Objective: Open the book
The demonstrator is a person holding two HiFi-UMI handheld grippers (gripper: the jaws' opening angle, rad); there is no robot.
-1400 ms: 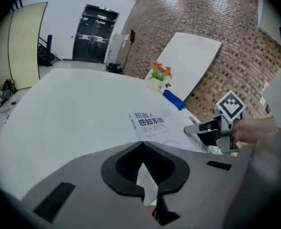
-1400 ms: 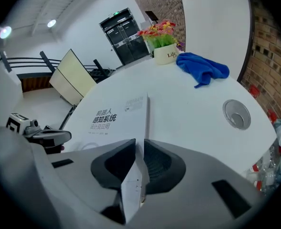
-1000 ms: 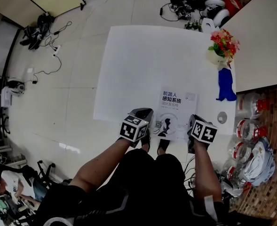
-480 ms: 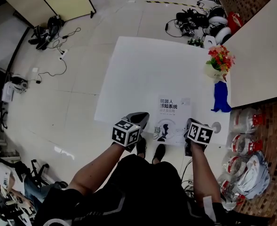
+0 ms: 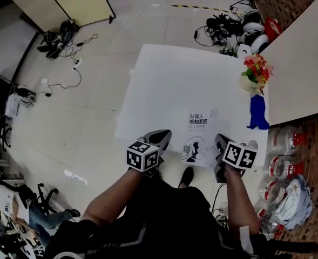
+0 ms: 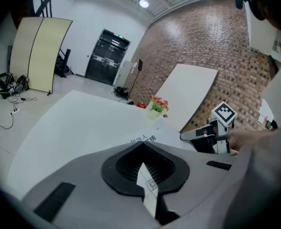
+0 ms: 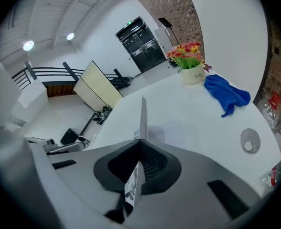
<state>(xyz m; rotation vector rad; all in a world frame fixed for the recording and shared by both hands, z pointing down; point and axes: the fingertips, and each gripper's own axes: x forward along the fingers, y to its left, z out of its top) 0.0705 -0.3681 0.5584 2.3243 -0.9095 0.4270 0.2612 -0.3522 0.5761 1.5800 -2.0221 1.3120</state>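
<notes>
Left gripper is clamped on the white paperback book at its 7 o'clock corner. Right gripper has jaws that have just been closing, and they pinch its 5 o'clock edge.

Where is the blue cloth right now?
Head view: the blue cloth lies at the right edge of the table, just below the flower pot, right of the book.

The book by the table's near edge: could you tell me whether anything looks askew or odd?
Nothing spilled or damaged. The book is pinched at its near edge by the left gripper and the right gripper, whose jaws have just closed; a blue cloth lies crumpled.
</notes>
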